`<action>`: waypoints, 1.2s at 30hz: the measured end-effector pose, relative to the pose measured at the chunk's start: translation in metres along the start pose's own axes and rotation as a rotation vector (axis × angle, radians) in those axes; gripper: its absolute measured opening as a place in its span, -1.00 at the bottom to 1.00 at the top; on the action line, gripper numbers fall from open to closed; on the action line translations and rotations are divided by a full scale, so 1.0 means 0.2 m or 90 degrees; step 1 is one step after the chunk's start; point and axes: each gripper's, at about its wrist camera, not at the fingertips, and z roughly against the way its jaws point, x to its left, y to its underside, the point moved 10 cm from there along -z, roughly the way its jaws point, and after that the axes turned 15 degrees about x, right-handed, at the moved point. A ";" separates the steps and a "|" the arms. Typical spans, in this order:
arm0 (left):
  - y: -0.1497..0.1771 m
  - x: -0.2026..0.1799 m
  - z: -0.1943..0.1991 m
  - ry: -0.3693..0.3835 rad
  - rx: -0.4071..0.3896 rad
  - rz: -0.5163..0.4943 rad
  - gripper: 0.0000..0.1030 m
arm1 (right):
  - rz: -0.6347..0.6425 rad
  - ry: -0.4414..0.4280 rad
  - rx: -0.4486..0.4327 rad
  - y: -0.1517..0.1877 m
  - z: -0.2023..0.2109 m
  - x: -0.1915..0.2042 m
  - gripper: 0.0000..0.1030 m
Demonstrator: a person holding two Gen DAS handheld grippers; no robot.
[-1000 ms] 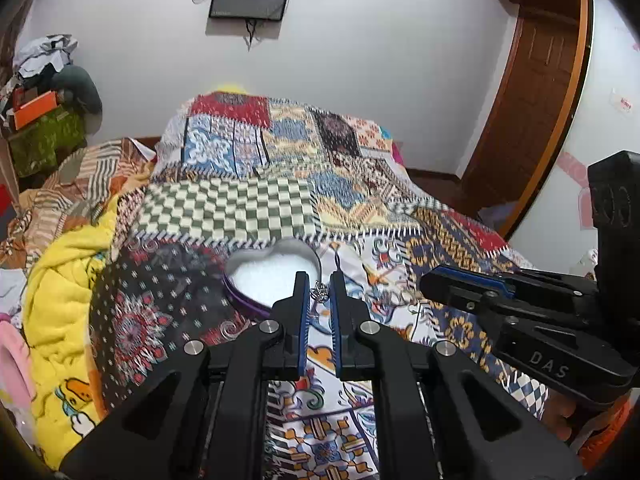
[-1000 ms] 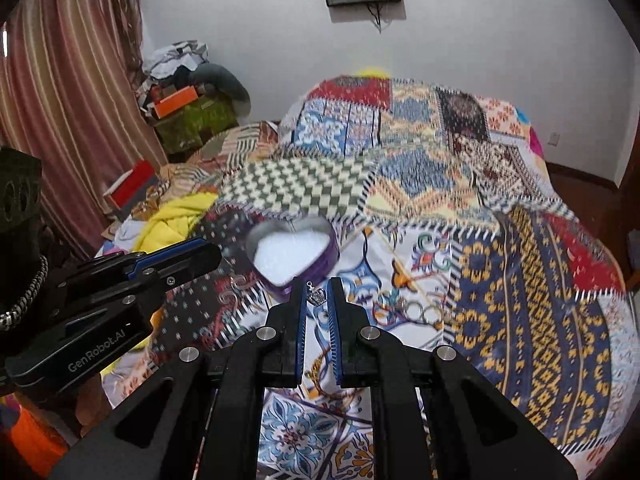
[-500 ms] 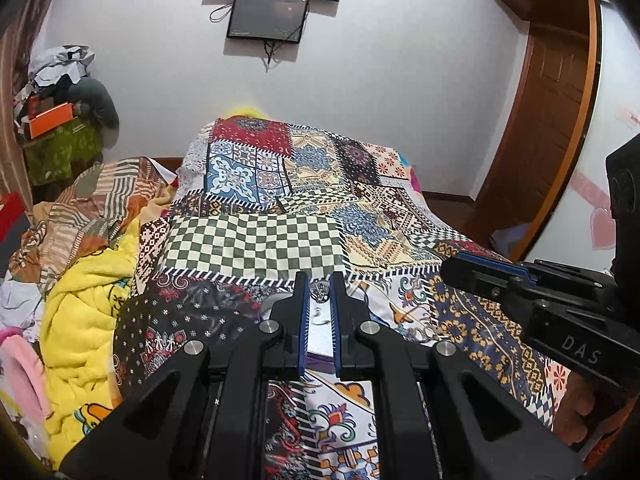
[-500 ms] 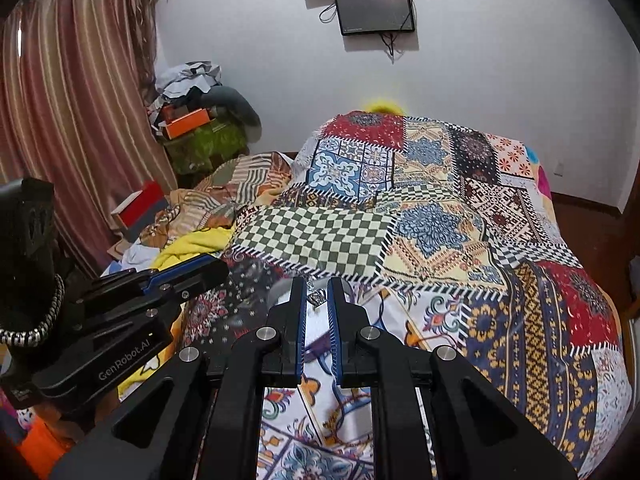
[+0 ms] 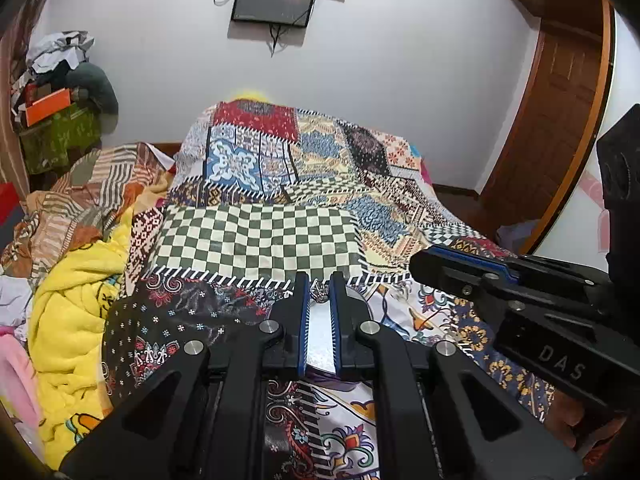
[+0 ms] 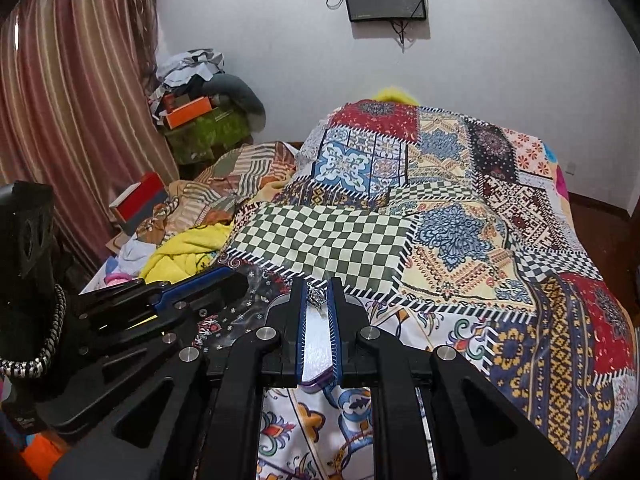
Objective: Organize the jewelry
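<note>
My left gripper [image 5: 319,293] is shut on a small silver earring [image 5: 320,292] held at its fingertips. My right gripper [image 6: 317,298] is shut on another small silver earring [image 6: 316,299]. A purple heart-shaped jewelry box [image 5: 320,344] with a white lining lies on the patterned bedspread right under both grippers, seen through the gap between the fingers; it shows in the right wrist view [image 6: 318,354] too. The right gripper appears at the right of the left wrist view [image 5: 424,266], the left gripper at the left of the right wrist view [image 6: 236,284]. Most of the box is hidden.
A patchwork bedspread [image 6: 460,232] covers the bed. A yellow blanket [image 5: 76,320] and piled clothes lie at the left. A curtain [image 6: 68,120], a cluttered stand [image 6: 200,120] and a wooden door [image 5: 552,120] bound the room.
Both grippers have moved forward and down over the heart box, each still holding its earring. The box went from lying ahead of the fingertips to lying beneath the fingers.
</note>
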 end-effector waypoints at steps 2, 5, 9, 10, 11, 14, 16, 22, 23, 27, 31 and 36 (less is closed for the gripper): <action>0.00 0.01 -0.05 -0.002 0.012 0.002 -0.84 | 0.000 -0.001 0.010 0.00 -0.05 -0.01 -0.82; 0.02 0.03 -0.12 0.001 0.033 0.007 -0.84 | -0.004 -0.006 0.029 0.01 -0.12 -0.02 -0.82; 0.04 0.06 -0.21 0.008 0.062 0.015 -0.84 | -0.007 -0.009 0.051 0.03 -0.19 -0.03 -0.82; 0.04 0.06 -0.23 0.007 0.069 0.016 -0.84 | -0.006 -0.007 0.059 0.04 -0.22 -0.04 -0.82; 0.05 0.07 -0.25 0.007 0.075 0.017 -0.84 | -0.006 -0.007 0.065 0.04 -0.23 -0.04 -0.82; 0.07 0.08 -0.29 0.006 0.088 0.023 -0.84 | -0.008 -0.011 0.083 0.06 -0.28 -0.06 -0.82; 0.07 0.09 -0.30 0.005 0.094 0.024 -0.84 | -0.012 -0.016 0.093 0.07 -0.31 -0.07 -0.82; 0.09 0.09 -0.34 0.003 0.108 0.024 -0.84 | -0.020 -0.028 0.113 0.10 -0.36 -0.09 -0.82; 0.09 0.09 -0.34 0.004 0.109 0.023 -0.84 | -0.021 -0.029 0.116 0.10 -0.36 -0.09 -0.82; 0.09 0.09 -0.34 -0.003 0.109 0.020 -0.84 | -0.017 -0.027 0.121 0.11 -0.37 -0.09 -0.81; 0.09 0.09 -0.33 -0.006 0.111 0.023 -0.84 | -0.010 -0.021 0.132 0.12 -0.38 -0.09 -0.80; 0.09 0.10 -0.29 -0.020 0.105 0.024 -0.69 | -0.014 -0.022 0.140 0.13 -0.36 -0.09 -0.50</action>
